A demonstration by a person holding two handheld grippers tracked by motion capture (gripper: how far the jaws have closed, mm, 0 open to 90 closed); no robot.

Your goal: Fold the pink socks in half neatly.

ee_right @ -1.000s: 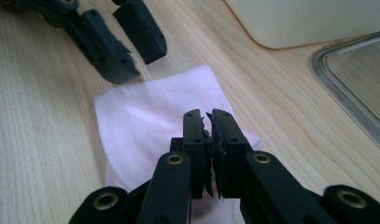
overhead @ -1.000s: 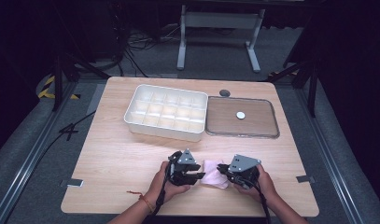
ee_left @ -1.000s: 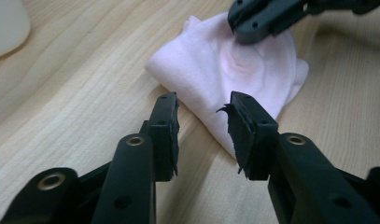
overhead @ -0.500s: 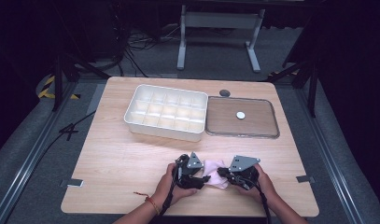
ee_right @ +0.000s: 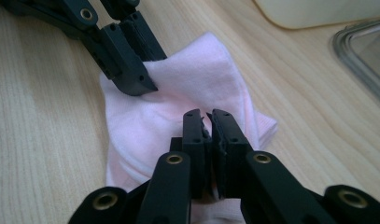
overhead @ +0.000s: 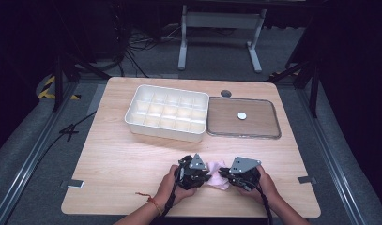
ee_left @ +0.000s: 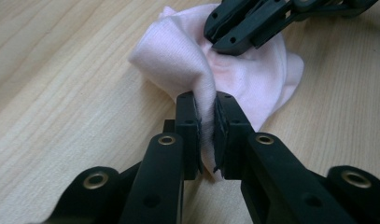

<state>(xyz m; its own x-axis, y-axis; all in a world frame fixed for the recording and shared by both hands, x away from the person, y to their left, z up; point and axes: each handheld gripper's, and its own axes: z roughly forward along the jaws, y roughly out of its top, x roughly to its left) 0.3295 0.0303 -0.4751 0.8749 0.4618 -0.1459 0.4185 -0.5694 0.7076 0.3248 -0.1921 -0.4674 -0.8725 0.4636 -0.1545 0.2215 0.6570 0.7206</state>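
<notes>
The pink cloth [ee_left: 253,79] — a small knit piece, maybe a sock or a folded rag, I can't tell which — lies bunched on the near edge of the wooden table [overhead: 118,159], between my two hands and well short of the white compartment tray [overhead: 167,112] and the clear lid [overhead: 242,119] beside it. What has just changed is on my left: the left gripper [ee_left: 206,126] has been closing its jaws over the last half second, and its own view now shows a ridge of the fabric pinched between the pads. A second ago that hand sat a little farther left of the cloth; now it is right at the cloth's left edge. The right gripper [ee_right: 207,135] is clamped too, with a thin fold of pink caught between its jaws on the opposite side, and it hasn't shifted. So I read this as both ends secured — the cloth is now held at two points and I judge it ready to be lifted, stretched flat or folded. The risk I see is the left bite: it takes only a narrow pleat, which could slip out if I pull the hands apart sharply.
</notes>
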